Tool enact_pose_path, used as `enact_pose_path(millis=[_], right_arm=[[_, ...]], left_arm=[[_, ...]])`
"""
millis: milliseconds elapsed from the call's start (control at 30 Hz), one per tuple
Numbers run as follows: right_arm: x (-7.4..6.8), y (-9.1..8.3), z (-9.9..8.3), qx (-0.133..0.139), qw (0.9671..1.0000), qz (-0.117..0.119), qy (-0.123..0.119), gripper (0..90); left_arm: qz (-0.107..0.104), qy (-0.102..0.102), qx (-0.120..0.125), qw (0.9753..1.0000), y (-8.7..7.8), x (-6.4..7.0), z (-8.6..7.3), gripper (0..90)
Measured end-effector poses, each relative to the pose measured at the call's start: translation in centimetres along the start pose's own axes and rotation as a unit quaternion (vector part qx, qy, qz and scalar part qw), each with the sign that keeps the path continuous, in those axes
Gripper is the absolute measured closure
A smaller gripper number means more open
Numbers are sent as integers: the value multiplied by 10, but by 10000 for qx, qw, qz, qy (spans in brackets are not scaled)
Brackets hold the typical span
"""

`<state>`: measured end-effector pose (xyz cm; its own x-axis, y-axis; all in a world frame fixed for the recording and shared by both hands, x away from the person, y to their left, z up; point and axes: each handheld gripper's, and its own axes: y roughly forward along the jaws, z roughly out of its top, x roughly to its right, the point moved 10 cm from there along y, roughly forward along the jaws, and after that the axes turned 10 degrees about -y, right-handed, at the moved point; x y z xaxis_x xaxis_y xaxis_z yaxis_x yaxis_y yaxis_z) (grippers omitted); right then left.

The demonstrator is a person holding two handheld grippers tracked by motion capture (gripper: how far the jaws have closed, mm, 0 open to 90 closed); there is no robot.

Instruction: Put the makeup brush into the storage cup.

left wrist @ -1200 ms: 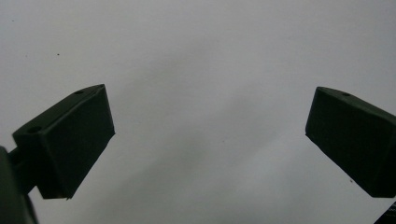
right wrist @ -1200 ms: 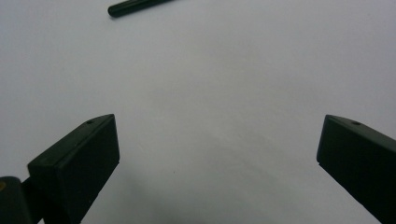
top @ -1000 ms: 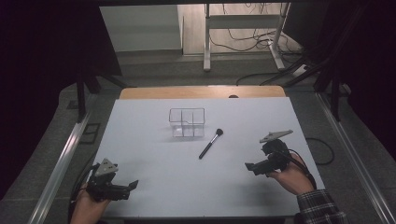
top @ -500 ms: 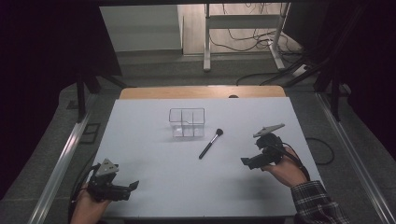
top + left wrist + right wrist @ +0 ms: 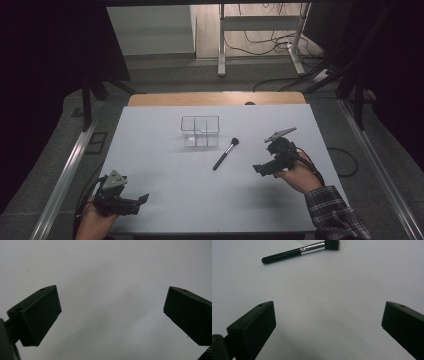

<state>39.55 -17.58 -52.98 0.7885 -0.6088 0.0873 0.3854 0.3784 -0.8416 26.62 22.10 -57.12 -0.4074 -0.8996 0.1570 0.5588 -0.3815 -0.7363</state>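
Table (image 5: 165,200): white top, with a strip of bare wood along the far edge. Clear organiser box (image 5: 200,131): transparent, divided into compartments, standing upright at the far middle of the table; the compartments appear empty, though the high view is too small to be sure. Makeup brush (image 5: 225,154): black handle, silver ferrule, dark bristle head; it lies flat on the table just beside the box on its near right, head pointing toward the box's near right corner, not touching it. In the right gripper view the brush lies across the top of the frame, ahead of the jaws and apart from them. Right gripper (image 5: 261,168): held in a hand at the right of the table, near the brush's handle end, pointing left toward it; jaws spread wide with nothing between them. A plaid sleeve (image 5: 334,216) covers that forearm. Left gripper (image 5: 140,200): held in a hand at the near left corner, well apart from box and brush; jaws spread wide over bare white surface.
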Motion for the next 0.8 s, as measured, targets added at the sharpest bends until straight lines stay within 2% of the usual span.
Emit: enact_pose_path(millis=[367, 500, 600, 800], right_arm=[[1, 9, 17, 23, 10000, -45, -50, 0], [0, 12, 22, -3, 10000, 2, -64, 0], [0, 15, 25, -20, 10000, 33, -77, 0], [-2, 21, 30, -87, 9999, 73, -94, 0]], left_arm=[[-36, -21, 63, 10000, -1, 0, 1, 17], [-156, -164, 148, 9996, -2, 2, 3, 14], [-199, -199, 182, 9994, -3, 2, 4, 14], [-169, -110, 148, 9997, -2, 2, 3, 15]])
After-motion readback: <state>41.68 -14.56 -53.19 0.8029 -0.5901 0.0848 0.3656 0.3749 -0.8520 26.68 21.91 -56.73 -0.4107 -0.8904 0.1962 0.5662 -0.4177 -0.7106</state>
